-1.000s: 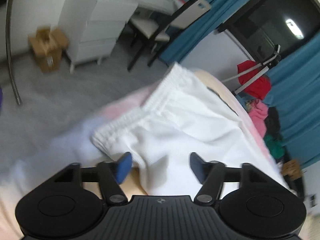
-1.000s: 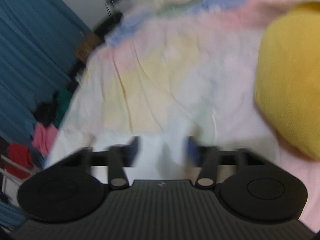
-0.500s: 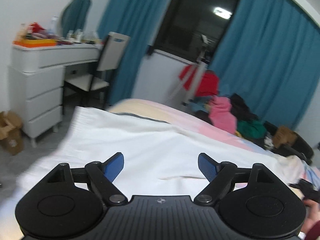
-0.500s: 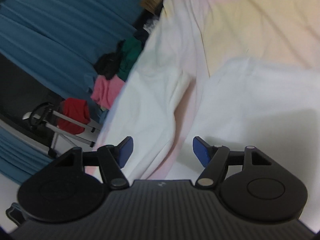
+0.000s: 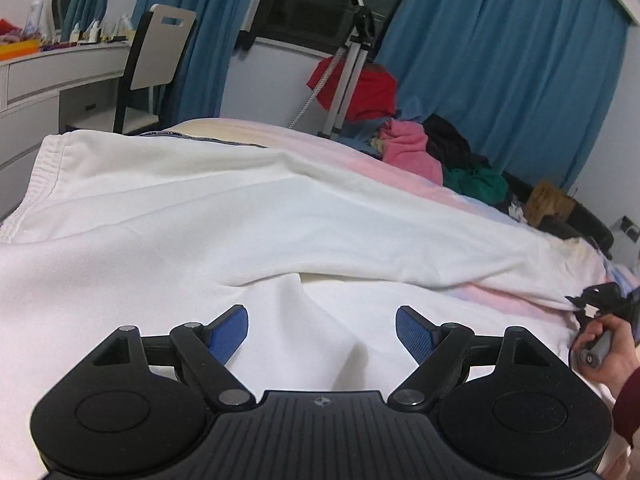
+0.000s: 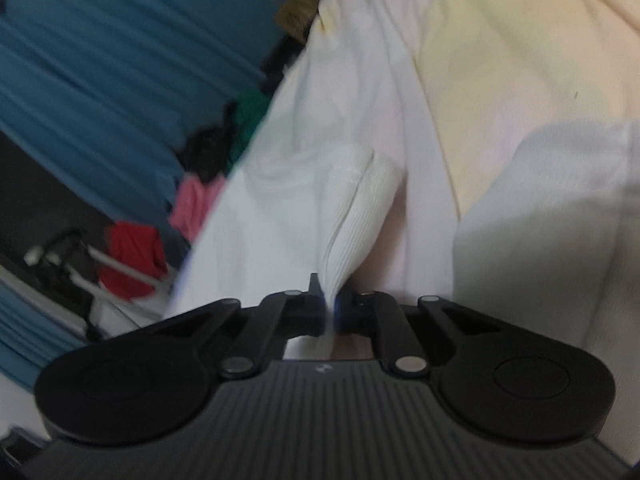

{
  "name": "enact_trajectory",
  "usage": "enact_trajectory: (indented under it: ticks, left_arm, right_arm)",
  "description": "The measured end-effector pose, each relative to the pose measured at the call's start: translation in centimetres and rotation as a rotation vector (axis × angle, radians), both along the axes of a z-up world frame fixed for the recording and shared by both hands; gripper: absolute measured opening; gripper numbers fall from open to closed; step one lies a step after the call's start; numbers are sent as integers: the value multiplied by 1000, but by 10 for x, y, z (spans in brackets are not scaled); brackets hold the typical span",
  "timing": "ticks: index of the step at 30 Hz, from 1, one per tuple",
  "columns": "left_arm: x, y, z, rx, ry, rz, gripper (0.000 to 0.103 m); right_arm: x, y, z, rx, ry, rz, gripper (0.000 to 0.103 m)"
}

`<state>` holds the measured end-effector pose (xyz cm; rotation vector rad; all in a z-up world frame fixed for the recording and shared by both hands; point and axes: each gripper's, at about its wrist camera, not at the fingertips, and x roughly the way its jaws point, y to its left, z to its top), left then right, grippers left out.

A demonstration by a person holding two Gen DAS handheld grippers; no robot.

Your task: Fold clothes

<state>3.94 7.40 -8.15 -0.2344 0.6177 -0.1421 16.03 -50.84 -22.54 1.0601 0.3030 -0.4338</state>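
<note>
White trousers point(image 5: 240, 216) lie spread across the bed, waistband at the far left, legs running right. My left gripper point(image 5: 322, 334) is open and empty, low over the crotch fold of the trousers. My right gripper point(image 6: 329, 312) is shut on the ribbed cuff point(image 6: 352, 216) of one trouser leg; the cuff stands up between the closed pads. The right gripper also shows in the left wrist view point(image 5: 604, 304) at the far right, held by a hand at the leg's end. The other leg point(image 6: 560, 208) lies to the right.
The bed has a pastel pink and yellow sheet point(image 6: 500, 48). Beyond it stand a pile of clothes point(image 5: 420, 148), a tripod point(image 5: 352, 60), blue curtains point(image 5: 500, 60), a chair point(image 5: 156, 60), a white dresser point(image 5: 48, 76) and a cardboard box point(image 5: 548, 200).
My right gripper has closed on the trouser cuff; it was open half a second ago. My left gripper has dropped lower over the trousers and stays open.
</note>
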Motion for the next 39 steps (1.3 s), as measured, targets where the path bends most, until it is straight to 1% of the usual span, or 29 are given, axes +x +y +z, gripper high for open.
enact_trajectory:
  ticks: [2,5,7,8,10,11,15,18,21,22,23,24,25,27,29,31,33,34,37,39]
  left_arm:
    - [-5,2,1,16,-4,-10,82]
    - [-18,7,4,20,-24,-30,82]
    - [-29,7,8,16,-31,-43,82]
    - [-32,7,10,13,-35,-48,82]
    - [-37,7,13,16,-41,-51,82]
    - [-37,7,14,23,-41,-46,82]
    - [-38,8,16,26,-33,-32,82]
    - [-36,8,17,41,-24,-18,82]
    - [-35,11,18,46,-17,-10,82]
    - [-36,11,18,42,-14,-10,82]
    - [-37,12,19,42,-15,-11,82]
    - [-39,12,20,43,-17,-14,82]
    - [-41,12,22,45,-20,-16,82]
    - [-47,13,25,57,-30,-18,83]
    - [-54,15,28,58,-34,-24,83]
    - [-61,19,32,41,-31,-30,83]
    - [-67,28,34,26,-20,-3,91]
    - [-70,32,35,20,-13,13,92]
    - [-80,54,44,3,-10,93,96]
    - [-86,78,50,-30,1,177,98]
  right_arm:
    - [-5,0,12,-29,-16,-7,8]
    - [-21,-1,39,-81,-55,-49,7]
    - [-34,-7,51,-90,-69,-78,7]
    - [-39,-10,53,-104,-62,-85,8]
    - [-44,-14,49,-155,3,-70,8]
    - [-44,-15,43,-167,44,-56,8]
    - [-36,-16,17,-166,171,-15,8]
    - [-33,-6,26,-220,222,-1,10]
    - [-40,13,39,-314,309,31,14]
    - [-44,20,44,-343,334,42,19]
    - [-51,26,50,-363,349,51,33]
    - [-59,32,55,-377,359,59,41]
    - [-68,37,61,-382,361,65,54]
    - [-87,48,74,-401,357,82,63]
    - [-106,60,86,-431,355,109,62]
    - [-124,70,94,-451,350,137,62]
    - [-142,78,99,-459,350,157,62]
    - [-148,81,100,-459,353,165,62]
    - [-159,86,104,-459,352,172,62]
    - [-159,85,104,-458,357,168,62]
